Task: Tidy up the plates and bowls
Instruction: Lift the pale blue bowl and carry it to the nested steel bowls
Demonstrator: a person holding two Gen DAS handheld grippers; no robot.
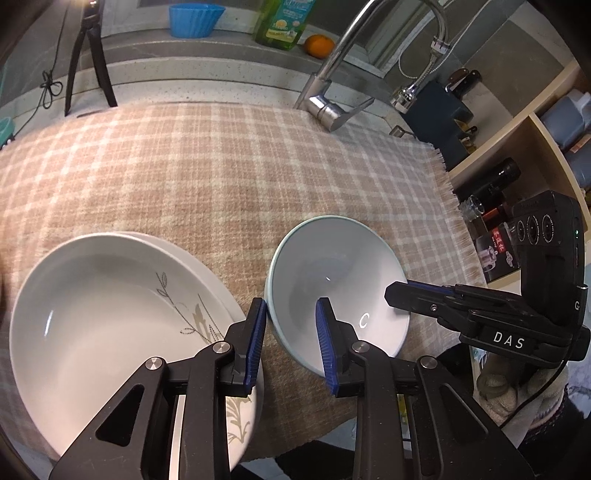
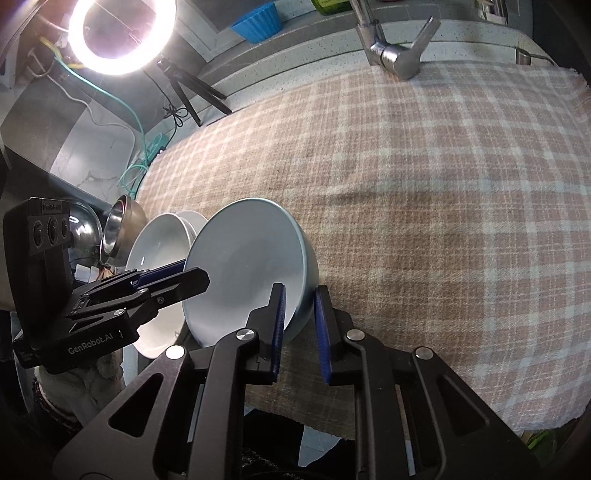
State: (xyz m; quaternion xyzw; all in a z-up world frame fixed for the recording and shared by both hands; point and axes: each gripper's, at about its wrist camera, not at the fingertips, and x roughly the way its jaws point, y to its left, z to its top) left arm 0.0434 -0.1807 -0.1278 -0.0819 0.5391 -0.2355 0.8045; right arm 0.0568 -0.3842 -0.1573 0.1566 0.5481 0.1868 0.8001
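A pale blue bowl [image 1: 332, 273] sits tilted near the front edge of the plaid cloth [image 1: 221, 166]. My left gripper [image 1: 291, 317] straddles its left rim, one finger outside and one inside, shut on it. My right gripper [image 1: 397, 293] comes in from the right and is shut on the opposite rim. In the right wrist view the bowl [image 2: 243, 266] leans up on edge, with my right gripper [image 2: 300, 314] pinching its wall and my left gripper [image 2: 192, 275] on the far rim. A stack of white deep plates [image 1: 110, 314] with a leaf pattern lies just left of the bowl.
A faucet [image 1: 332, 74] rises at the back of the cloth. Behind it stand a blue cup [image 1: 195, 20], a soap bottle [image 1: 284, 22] and an orange [image 1: 318, 45]. A shelf with bottles [image 1: 517, 166] lies right. Steel bowls [image 2: 122, 229], a tripod [image 1: 88, 62] and ring light [image 2: 118, 33] are left.
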